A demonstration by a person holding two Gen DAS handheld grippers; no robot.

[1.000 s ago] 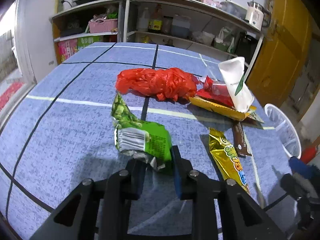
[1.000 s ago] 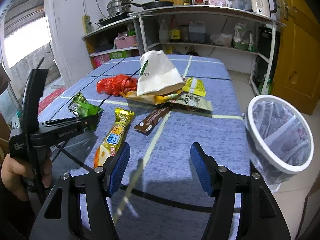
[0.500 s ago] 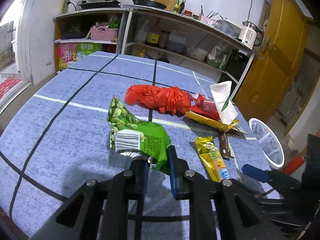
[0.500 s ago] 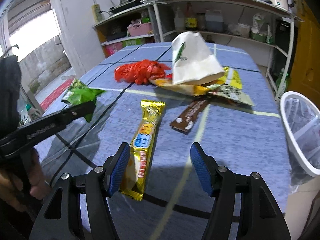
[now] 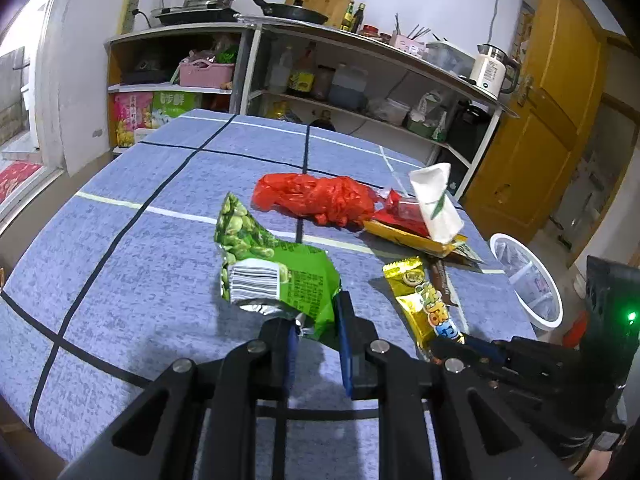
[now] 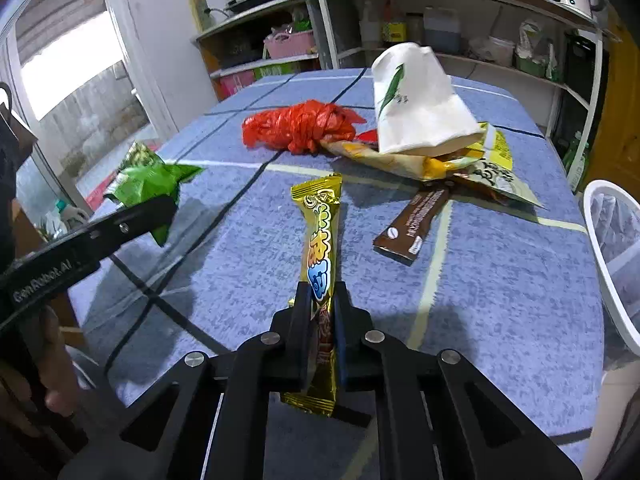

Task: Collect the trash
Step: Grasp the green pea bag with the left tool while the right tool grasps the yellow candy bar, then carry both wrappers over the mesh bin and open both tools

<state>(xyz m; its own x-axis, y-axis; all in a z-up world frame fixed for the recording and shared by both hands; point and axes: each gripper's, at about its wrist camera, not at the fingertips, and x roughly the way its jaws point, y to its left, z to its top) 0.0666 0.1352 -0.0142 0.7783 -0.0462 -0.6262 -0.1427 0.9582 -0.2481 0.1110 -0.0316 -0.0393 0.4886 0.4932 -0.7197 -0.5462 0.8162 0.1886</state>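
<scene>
My left gripper (image 5: 316,328) is shut on a green snack bag (image 5: 280,272) and holds it above the blue table (image 5: 132,280); the bag also shows in the right wrist view (image 6: 148,184). My right gripper (image 6: 320,312) is shut on a gold snack wrapper (image 6: 322,248), which lies lengthwise on the table and also shows in the left wrist view (image 5: 424,300). A red plastic bag (image 6: 300,126), a white paper bag (image 6: 416,100), a brown bar wrapper (image 6: 416,224) and yellow wrappers (image 6: 492,148) lie farther back.
A white mesh bin (image 6: 616,256) stands off the table's right edge; it also shows in the left wrist view (image 5: 528,280). Shelves with kitchenware (image 5: 320,84) stand behind the table. A yellow door (image 5: 552,128) is at the right.
My right gripper moved forward over the gold wrapper and shut on it. My left gripper has lifted the green bag higher and pulled back a little.
</scene>
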